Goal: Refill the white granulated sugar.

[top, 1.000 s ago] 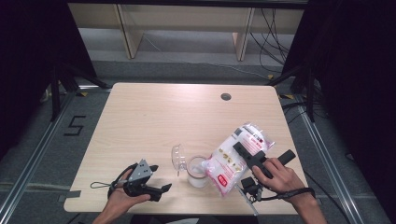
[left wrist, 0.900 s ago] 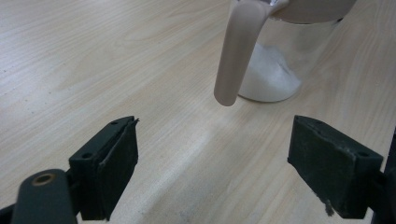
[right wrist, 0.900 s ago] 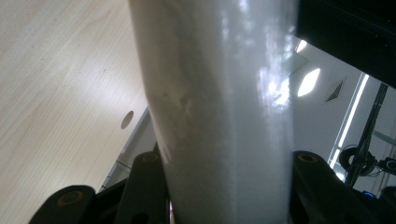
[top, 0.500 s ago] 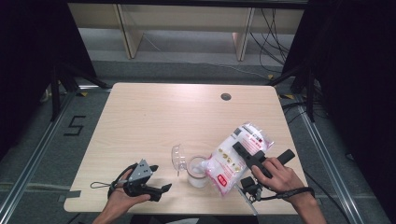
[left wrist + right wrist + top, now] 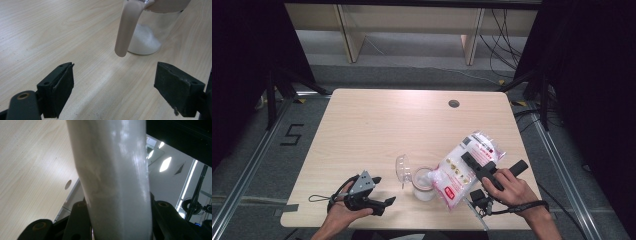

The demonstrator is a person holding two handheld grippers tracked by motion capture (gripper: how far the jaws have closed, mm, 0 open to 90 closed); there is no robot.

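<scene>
Tabletop [image 5: 377,125]: pale wood grain, rounded corners, a small dark round grommet [image 5: 454,104] near its far edge. All other items sit toward the near edge.

Bag [image 5: 464,167]: clear plastic pouch of white granules with a red-and-white printed label, held tilted, its lower end over the mouth of the jar, its upper end raised to the right. In the right gripper view its pale plastic runs up between the two black jaws.

Right hand-held gripper [image 5: 476,165]: black, gripped by the person's right hand [image 5: 511,186] at the near right of the tabletop; jaws closed tight on the bag, one on each side of the plastic.

Left hand-held gripper [image 5: 382,205]: black with a grey three-cornered plate, held in the left hand [image 5: 343,212] at the near left of the tabletop. Jaws spread wide apart, nothing between them, pointed toward the jar and near it.

Jar [image 5: 423,184]: clear glass, upright, just left of the bag's lower end; a low heap of white granules [image 5: 145,41] lies on its bottom.

Lid [image 5: 403,169]: clear, hinged open, standing at the jar's left side.
</scene>
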